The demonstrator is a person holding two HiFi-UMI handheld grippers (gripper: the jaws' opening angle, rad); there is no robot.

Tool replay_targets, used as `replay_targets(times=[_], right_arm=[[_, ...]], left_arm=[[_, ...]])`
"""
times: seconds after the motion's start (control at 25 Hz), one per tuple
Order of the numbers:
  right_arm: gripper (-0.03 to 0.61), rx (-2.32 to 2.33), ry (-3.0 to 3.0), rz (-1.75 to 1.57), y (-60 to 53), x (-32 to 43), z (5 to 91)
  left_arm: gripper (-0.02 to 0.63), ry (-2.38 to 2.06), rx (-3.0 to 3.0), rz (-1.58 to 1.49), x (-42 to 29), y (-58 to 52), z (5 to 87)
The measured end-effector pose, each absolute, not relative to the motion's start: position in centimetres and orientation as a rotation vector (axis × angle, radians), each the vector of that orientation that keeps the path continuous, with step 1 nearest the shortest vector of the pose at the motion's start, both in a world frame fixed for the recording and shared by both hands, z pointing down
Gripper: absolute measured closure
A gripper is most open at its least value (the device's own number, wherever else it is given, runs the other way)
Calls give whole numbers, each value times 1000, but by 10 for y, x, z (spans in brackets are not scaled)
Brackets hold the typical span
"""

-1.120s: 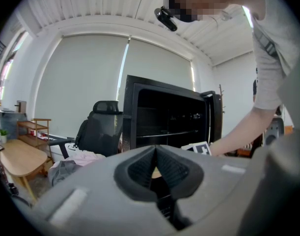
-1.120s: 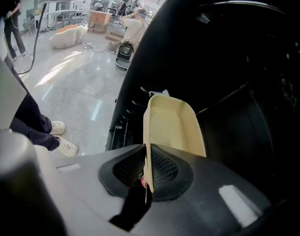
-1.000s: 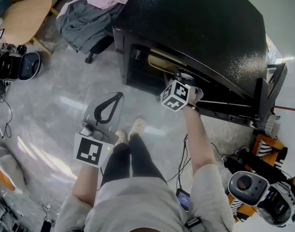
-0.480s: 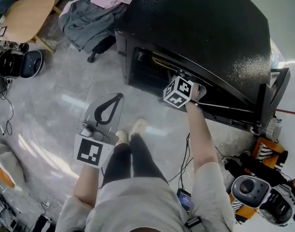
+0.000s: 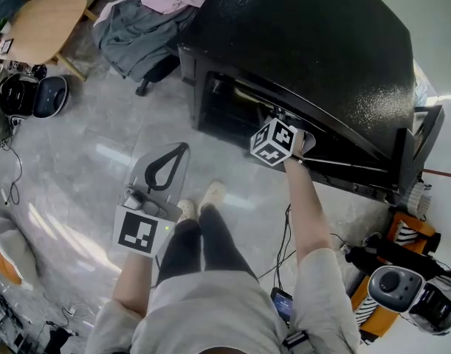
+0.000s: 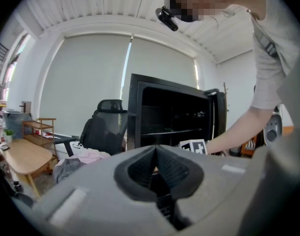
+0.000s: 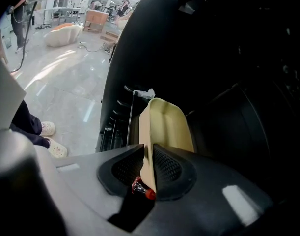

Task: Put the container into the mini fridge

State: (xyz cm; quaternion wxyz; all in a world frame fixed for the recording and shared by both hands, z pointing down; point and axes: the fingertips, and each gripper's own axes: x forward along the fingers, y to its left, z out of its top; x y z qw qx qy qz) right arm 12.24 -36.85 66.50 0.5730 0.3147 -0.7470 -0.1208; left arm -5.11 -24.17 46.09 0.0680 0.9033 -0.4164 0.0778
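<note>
1. While the mini fridge (image 5: pixel 314 43) stands with its door (image 5: pixel 421 135) swung open, we see the right gripper (image 5: pixel 278 118) reaching into the fridge's dark opening
2. In the right gripper view, we find its jaws clenched on one wall of the beige container (image 7: pixel 164 124), which sits inside the fridge and points deeper in
3. We see the left gripper (image 5: pixel 177 153) hanging over the floor in front of the fridge, well apart from it, its jaws pressed together with nothing between them
4. We note an office chair (image 5: pixel 147 68) draped with clothes (image 5: pixel 136 28) just beside the fridge's left side, and a wooden table (image 5: pixel 40 24) farther out on that side
</note>
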Motion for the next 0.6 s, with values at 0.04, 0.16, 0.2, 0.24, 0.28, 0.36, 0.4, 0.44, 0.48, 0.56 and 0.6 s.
replay_targets(times=[0.04, 0.16, 0.2, 0.24, 0.28, 0.36, 0.4, 0.44, 0.48, 0.56, 0.6], right_arm=[[531, 759, -1759, -286, -369, 122, 662], [531, 830, -1798, -281, -368, 119, 650], [531, 853, -1814, -275, -368, 118, 645], [531, 872, -1830, -268, -366, 117, 641], [531, 889, -1844, -262, -364, 115, 637], [547, 918, -1870, -249, -359, 113, 631], [571, 933, -1886, -237, -356, 112, 627], [580, 950, -1905, -221, -353, 110, 624], [580, 969, -1928, -202, -349, 108, 621], [580, 1014, -1978, -163, -342, 104, 613], [580, 1039, -2004, -143, -338, 102, 608]], left_arm=[[612, -1255, 2723, 233, -51, -241, 460], [612, -1256, 2725, 232, -52, -238, 459], [612, -1256, 2726, 231, -52, -237, 458], [612, -1255, 2728, 229, -52, -236, 457], [612, -1253, 2731, 228, -52, -235, 455], [612, -1245, 2740, 230, -52, -232, 453], [612, -1242, 2746, 232, -51, -231, 451], [612, -1239, 2750, 233, -51, -230, 450], [612, -1237, 2755, 233, -51, -228, 448], [612, -1232, 2761, 233, -52, -226, 445], [612, -1230, 2764, 232, -52, -224, 444]])
